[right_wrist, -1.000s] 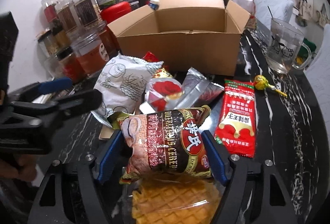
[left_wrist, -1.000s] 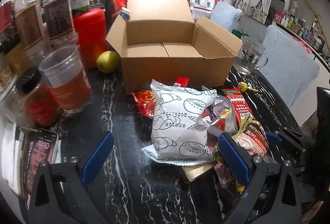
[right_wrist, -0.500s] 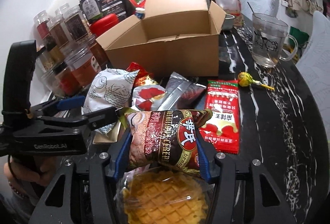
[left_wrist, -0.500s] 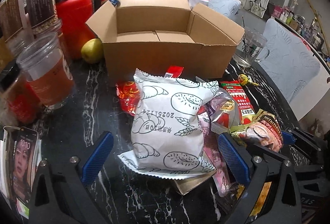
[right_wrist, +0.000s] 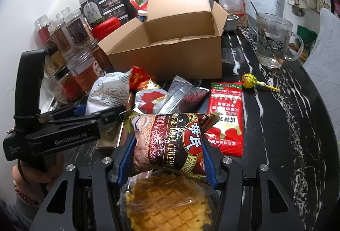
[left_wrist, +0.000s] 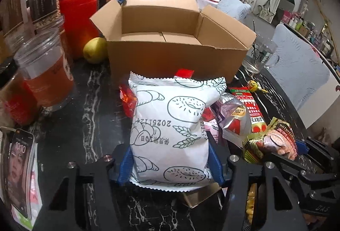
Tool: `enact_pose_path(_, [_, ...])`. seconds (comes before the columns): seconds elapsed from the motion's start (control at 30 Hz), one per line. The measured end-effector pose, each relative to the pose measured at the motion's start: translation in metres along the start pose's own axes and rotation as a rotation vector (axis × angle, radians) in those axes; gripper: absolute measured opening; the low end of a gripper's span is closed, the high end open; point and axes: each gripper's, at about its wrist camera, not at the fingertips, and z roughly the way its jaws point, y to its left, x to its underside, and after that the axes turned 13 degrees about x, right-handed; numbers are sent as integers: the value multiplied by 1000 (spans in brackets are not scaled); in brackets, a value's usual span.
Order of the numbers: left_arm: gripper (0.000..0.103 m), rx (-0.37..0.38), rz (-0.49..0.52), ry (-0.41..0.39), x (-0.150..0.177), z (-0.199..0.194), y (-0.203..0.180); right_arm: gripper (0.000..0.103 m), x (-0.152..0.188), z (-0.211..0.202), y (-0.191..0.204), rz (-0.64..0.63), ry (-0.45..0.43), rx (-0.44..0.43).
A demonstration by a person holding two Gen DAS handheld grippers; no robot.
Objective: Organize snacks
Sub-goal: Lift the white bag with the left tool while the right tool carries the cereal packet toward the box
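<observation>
On black marble table [left_wrist: 89, 103], left wrist view: left gripper [left_wrist: 170, 164] closing, blue pads pressing white bread packet [left_wrist: 170, 131], before open cardboard box [left_wrist: 180, 48].
Right wrist view: right gripper [right_wrist: 167, 158] clamped on brown cereal packet [right_wrist: 170, 141], above wrapped waffle [right_wrist: 167, 203].

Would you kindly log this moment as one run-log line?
left gripper: closing on white bread packet | right gripper: shut on cereal packet | cardboard box: open, no snacks visible inside
</observation>
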Motion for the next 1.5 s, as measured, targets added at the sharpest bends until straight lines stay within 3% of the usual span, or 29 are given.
enact_pose_path(0.23, [59, 26, -10, 0, -1, -11, -1, 56, -2, -3, 4, -1, -7, -19])
enact_pose_path(0.63, [59, 35, 40, -71, -23, -45, -14, 55, -19, -23, 12, 0, -68, -48])
enact_pose_path(1.23, [58, 44, 152, -228, -106, -69, -32, 55, -113, -36, 9, -22, -217, -59])
enact_pose_path(1.5, [58, 29, 155, -170, -118, -45, -20, 55, -123, -6, 0, -3, -165, -62])
